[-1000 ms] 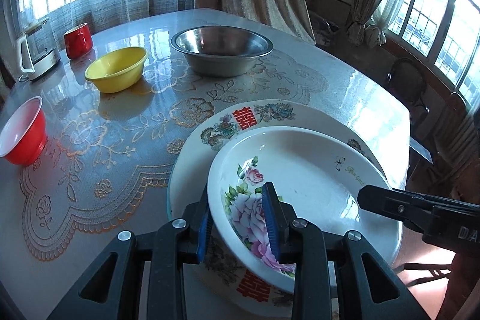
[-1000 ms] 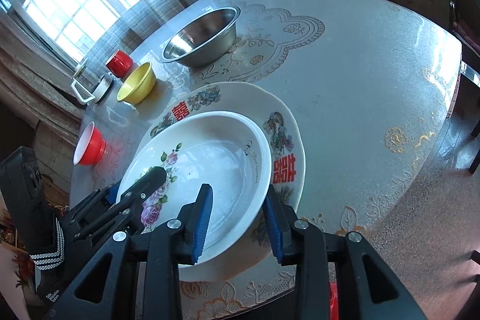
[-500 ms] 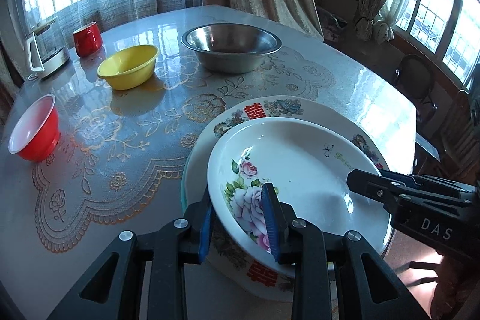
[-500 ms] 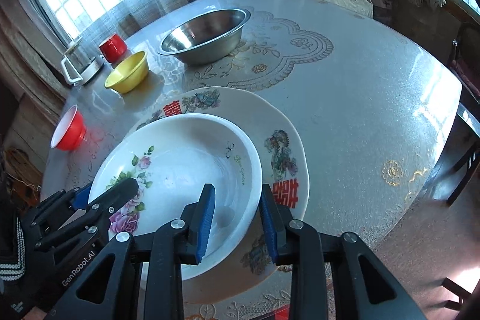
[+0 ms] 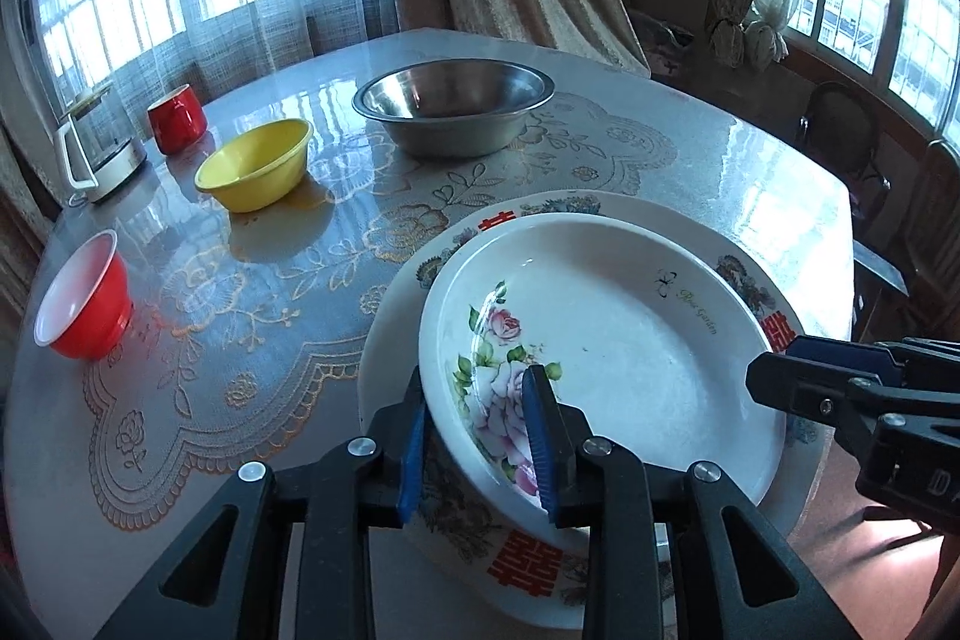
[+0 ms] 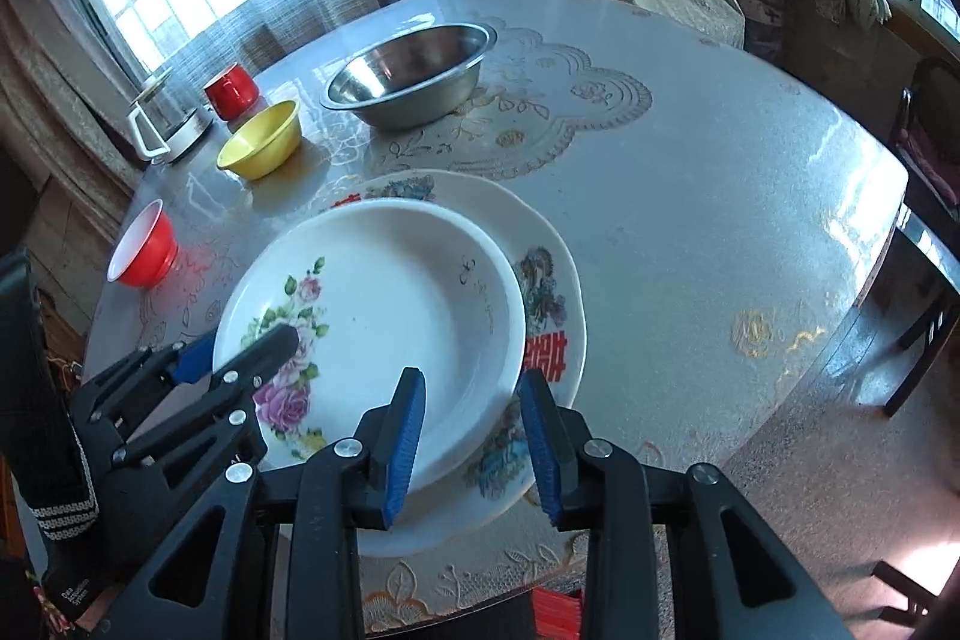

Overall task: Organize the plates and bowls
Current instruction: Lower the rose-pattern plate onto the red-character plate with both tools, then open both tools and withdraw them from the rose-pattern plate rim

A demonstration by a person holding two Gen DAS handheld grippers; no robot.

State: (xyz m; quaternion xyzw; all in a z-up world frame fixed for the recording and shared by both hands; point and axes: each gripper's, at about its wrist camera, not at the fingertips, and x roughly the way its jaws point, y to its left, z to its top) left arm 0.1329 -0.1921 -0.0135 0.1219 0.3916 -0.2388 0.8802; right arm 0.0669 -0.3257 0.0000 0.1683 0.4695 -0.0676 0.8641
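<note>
White floral dish (image 5: 600, 340) sits atop the larger patterned plate (image 6: 552, 280) on the table (image 6: 690, 196) (near edge). Left gripper (image 5: 477, 436) clamps the dish's rim, one pad inside, one outside. Right gripper (image 6: 471, 436) straddles the opposite rim, jaws opening; pad contact unclear.

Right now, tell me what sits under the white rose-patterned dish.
The white rose-patterned dish sits above a larger white plate with red characters on the table. The plate's centre is covered; contact cannot be seen.
</note>
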